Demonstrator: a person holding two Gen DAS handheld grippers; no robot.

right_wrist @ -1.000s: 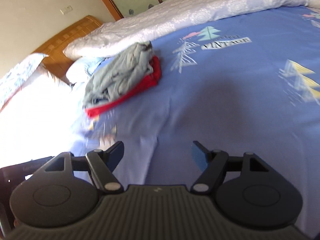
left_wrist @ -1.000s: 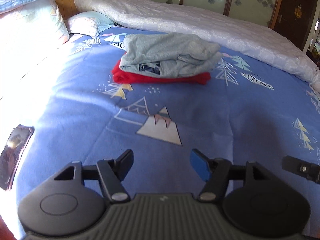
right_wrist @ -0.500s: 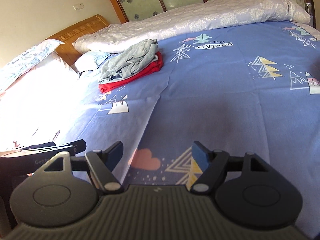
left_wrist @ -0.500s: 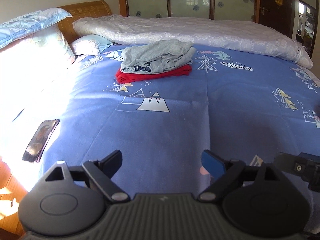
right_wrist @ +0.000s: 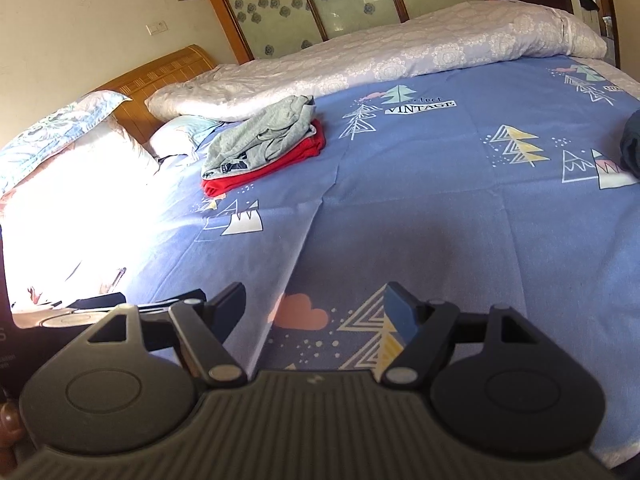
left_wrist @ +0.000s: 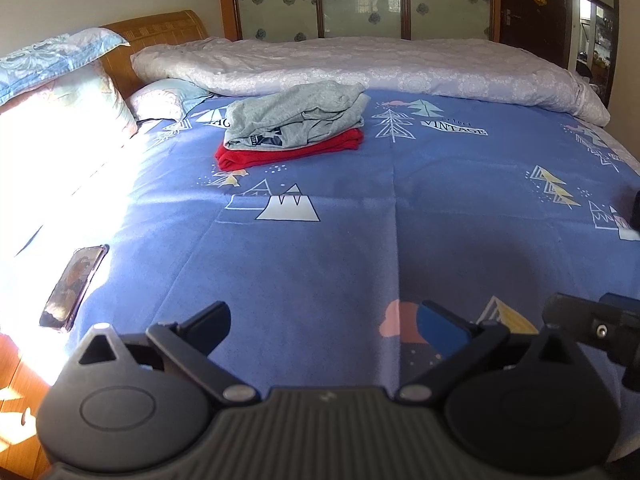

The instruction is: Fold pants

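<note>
A folded grey garment (left_wrist: 294, 118) lies on a folded red one (left_wrist: 288, 152) at the far middle of the blue patterned bed sheet (left_wrist: 360, 248); the right wrist view shows the same grey garment (right_wrist: 264, 132) on the red one (right_wrist: 276, 162). A dark garment (right_wrist: 630, 144) peeks in at the right edge. My left gripper (left_wrist: 324, 322) hovers over the near part of the sheet, its jaws opening with nothing between them. My right gripper (right_wrist: 316, 304) is open and empty, also over the near sheet, far from the stack.
A phone (left_wrist: 74, 286) lies near the bed's left edge in bright sunlight. A rolled white quilt (left_wrist: 360, 64) runs along the far side, with pillows (left_wrist: 60, 92) and a wooden headboard (left_wrist: 160, 36) at the left. Part of the other gripper (left_wrist: 600, 324) shows at the right.
Both grippers have pulled back from the stack of folded clothes, which now looks smaller and farther off. The left jaws have spread wider.
</note>
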